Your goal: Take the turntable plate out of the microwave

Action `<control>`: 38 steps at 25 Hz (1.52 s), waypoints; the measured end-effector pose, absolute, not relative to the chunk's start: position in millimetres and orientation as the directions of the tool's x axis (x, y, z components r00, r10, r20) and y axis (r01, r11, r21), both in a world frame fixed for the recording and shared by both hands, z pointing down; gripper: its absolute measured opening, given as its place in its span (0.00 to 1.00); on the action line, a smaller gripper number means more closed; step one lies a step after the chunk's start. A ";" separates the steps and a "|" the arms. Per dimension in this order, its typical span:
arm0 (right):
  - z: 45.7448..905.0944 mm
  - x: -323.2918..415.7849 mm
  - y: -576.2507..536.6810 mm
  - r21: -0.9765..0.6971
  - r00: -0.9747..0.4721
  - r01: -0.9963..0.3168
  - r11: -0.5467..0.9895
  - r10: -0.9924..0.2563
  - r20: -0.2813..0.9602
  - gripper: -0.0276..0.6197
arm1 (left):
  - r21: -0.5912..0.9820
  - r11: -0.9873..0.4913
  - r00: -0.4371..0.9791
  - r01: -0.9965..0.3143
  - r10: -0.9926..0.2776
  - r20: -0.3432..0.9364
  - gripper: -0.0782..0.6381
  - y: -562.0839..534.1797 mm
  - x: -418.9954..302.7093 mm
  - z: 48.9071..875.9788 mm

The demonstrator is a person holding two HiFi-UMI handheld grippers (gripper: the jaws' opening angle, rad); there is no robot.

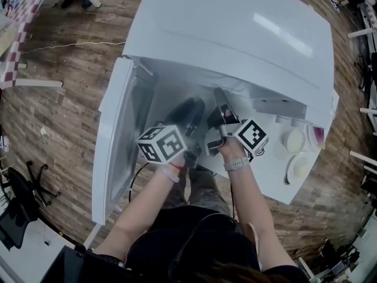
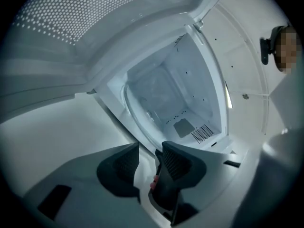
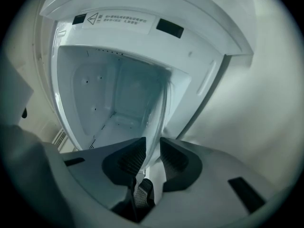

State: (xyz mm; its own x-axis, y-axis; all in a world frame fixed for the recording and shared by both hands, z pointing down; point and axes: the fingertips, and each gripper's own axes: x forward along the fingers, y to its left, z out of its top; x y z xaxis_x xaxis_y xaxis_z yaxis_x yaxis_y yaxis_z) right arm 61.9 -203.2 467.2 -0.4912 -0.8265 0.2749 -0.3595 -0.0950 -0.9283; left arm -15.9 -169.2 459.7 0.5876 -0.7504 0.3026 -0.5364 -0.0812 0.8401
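Observation:
The white microwave (image 1: 235, 40) stands with its door (image 1: 118, 140) swung open to the left. Both grippers reach into the mouth of its cavity. The clear glass turntable plate (image 3: 159, 108) lies inside, and its near rim runs in between the pads of my right gripper (image 3: 152, 144), which stand a little apart from it. My left gripper (image 2: 149, 148) is wide open at the cavity's front edge, with the plate's curved rim (image 2: 129, 106) ending just beyond its fingertips. In the head view the left gripper (image 1: 189, 112) and right gripper (image 1: 222, 105) sit side by side.
Two small white bowls (image 1: 293, 139) (image 1: 299, 167) sit on the white tabletop (image 1: 271, 175) to the microwave's right. The open door walls off the left side. A wooden floor surrounds the table, and a black chair base (image 1: 23, 187) stands at far left.

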 end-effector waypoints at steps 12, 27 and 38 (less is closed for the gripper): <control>468.1 59.2 -194.9 -0.970 -0.493 -0.209 -0.121 -0.844 0.211 0.13 | 0.857 -0.075 0.615 -0.509 -0.728 0.302 0.31 -172.1 -7.8 462.0; 468.8 58.5 -163.3 -0.975 -0.531 -0.183 -0.124 -0.823 0.204 0.12 | 0.932 0.007 0.606 -0.362 -0.758 0.241 0.31 -176.4 -16.1 466.7; 467.4 51.7 -149.0 -0.978 -0.553 -0.172 -0.116 -0.811 0.194 0.12 | 0.945 0.051 0.597 -0.322 -0.764 0.245 0.31 -174.5 -17.2 471.2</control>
State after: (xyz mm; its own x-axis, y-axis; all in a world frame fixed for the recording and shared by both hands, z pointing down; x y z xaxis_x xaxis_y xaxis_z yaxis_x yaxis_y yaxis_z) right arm 51.7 -149.0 467.4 -0.5527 -0.8105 0.1937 -0.1723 -0.1163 -0.9782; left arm -17.2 -174.5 471.2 0.5974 -0.7637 0.2447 -0.3220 0.0510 0.9454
